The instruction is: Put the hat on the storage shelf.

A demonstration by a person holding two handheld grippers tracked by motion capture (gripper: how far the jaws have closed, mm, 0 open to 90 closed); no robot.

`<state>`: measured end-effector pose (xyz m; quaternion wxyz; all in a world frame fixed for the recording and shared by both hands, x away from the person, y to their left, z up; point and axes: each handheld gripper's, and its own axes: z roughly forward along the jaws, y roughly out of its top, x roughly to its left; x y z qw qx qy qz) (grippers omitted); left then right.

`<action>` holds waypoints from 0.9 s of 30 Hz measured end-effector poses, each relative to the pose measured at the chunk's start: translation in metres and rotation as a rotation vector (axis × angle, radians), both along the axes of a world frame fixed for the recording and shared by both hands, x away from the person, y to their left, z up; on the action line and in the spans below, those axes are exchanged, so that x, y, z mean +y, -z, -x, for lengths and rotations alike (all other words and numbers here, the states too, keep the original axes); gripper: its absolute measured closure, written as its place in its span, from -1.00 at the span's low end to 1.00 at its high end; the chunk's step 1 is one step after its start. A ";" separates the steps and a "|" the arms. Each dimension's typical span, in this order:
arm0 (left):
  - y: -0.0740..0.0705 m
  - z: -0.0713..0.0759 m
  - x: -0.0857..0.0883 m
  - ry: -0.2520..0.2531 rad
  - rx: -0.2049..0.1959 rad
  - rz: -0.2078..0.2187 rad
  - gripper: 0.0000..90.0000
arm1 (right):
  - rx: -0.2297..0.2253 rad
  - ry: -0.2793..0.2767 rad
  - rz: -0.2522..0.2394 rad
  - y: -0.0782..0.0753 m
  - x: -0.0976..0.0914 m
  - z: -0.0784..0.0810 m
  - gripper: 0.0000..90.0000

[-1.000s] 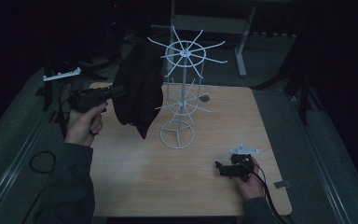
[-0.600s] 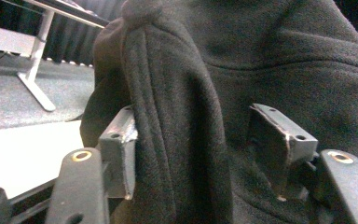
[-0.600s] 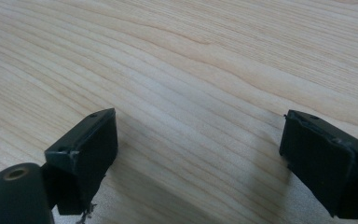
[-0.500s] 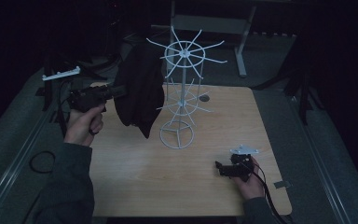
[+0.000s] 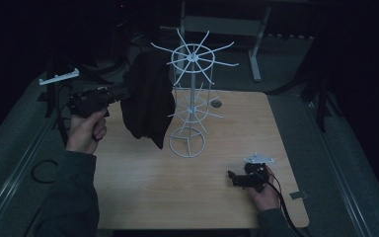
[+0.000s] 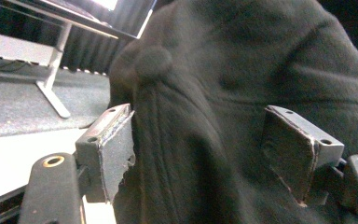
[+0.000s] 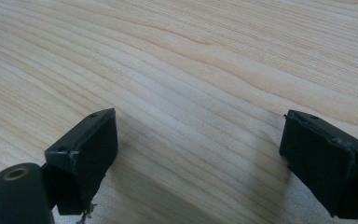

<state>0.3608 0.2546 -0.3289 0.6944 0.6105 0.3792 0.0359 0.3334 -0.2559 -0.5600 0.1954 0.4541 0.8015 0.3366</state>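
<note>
A black cloth hat [image 5: 148, 101] hangs from an arm of the white wire rack [image 5: 190, 98] that stands on the wooden table [image 5: 143, 182]. My left gripper [image 5: 123, 94] is raised level at the hat's left side. In the left gripper view its jaws [image 6: 205, 154] have just been opening and stand wide, with the hat's fabric [image 6: 242, 70] between them and the pads no longer pinching it. My right gripper [image 5: 231, 177] rests near the table's front right and points left. Its jaws [image 7: 200, 158] are open over bare wood [image 7: 191, 56].
A small dark round thing [image 5: 216, 104] lies on the table behind the rack. A white bracket [image 5: 59, 76] sticks out at the far left. A grey desk frame [image 5: 217, 24] stands behind the table, and a cable ring [image 5: 44, 170] lies on the floor at left.
</note>
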 end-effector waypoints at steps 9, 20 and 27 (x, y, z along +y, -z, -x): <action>0.000 0.002 0.009 -0.076 0.005 -0.015 -0.23 | 0.000 0.000 0.000 0.000 0.000 0.000 -0.76; 0.003 0.002 0.013 -0.155 0.011 -0.045 -0.07 | 0.002 0.001 -0.001 0.000 0.000 0.000 -0.76; 0.004 0.003 0.014 -0.225 0.017 -0.089 -0.08 | 0.001 0.001 0.000 0.000 0.000 0.000 -0.76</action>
